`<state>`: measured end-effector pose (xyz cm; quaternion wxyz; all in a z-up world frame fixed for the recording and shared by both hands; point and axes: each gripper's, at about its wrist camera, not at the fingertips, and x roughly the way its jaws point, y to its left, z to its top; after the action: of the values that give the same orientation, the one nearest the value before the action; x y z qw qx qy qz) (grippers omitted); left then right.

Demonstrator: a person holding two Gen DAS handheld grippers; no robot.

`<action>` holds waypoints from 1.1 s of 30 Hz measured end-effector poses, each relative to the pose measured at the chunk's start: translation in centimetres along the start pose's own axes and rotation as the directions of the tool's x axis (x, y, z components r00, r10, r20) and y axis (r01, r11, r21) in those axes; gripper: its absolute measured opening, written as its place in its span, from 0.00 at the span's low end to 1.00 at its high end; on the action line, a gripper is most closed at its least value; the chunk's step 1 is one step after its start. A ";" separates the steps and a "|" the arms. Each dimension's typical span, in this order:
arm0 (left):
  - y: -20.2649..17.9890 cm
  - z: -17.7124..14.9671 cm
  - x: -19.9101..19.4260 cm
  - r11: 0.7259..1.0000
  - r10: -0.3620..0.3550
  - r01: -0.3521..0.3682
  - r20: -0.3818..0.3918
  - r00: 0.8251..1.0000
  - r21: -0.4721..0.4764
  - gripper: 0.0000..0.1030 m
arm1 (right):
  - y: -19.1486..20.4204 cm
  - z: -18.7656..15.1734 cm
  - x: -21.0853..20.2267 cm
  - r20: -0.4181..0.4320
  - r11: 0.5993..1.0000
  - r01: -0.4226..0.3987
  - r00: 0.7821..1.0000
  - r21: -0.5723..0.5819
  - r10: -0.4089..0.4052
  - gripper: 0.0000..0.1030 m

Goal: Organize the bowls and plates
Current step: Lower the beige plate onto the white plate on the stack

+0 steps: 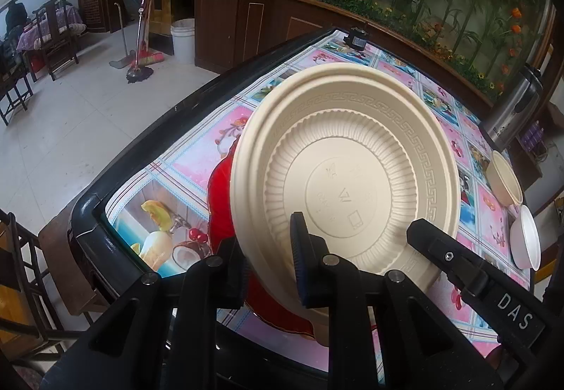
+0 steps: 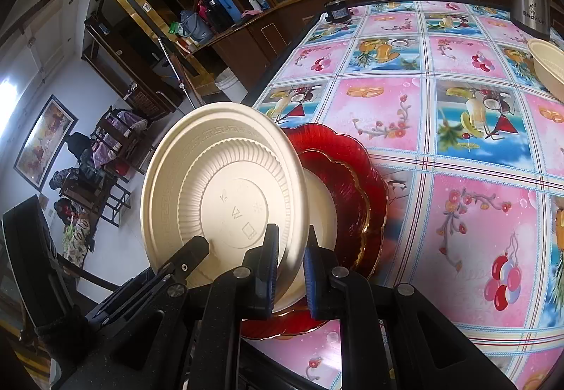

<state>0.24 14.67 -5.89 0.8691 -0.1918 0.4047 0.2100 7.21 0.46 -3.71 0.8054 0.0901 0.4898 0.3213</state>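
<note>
Left wrist view
Left gripper (image 1: 269, 264): pinching the near rim of the cream plate (image 1: 347, 157), 1 pad on each face.
Cream plate: frame centre, tilted, underside facing the camera.
Red glass plate (image 1: 220, 199): behind it, centre left, on the tablecloth (image 1: 197, 150).
Bowls: cream bowl (image 1: 504, 178) and white bowl (image 1: 527, 238), right edge.

Right wrist view
Right gripper (image 2: 290, 270): pinching the cream plate rim (image 2: 225, 192), lower centre.
Red glass plate (image 2: 356, 175): just right of it, apparently a stack of 2 with a cream plate inside.
Procedure: likely lower the plate level; part both grippers together once it is seated.
</note>
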 end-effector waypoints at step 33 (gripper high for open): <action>0.5 -0.1 1.0 1.000 0.009 -0.009 -0.039 0.999 0.000 0.18 | -0.5 0.5 0.7 -0.022 1.000 0.021 1.000 0.009 -0.021 0.16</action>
<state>0.53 15.24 -6.82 0.8602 -0.1942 0.4221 0.2101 8.05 0.60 -4.24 0.8031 0.0850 0.5008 0.3115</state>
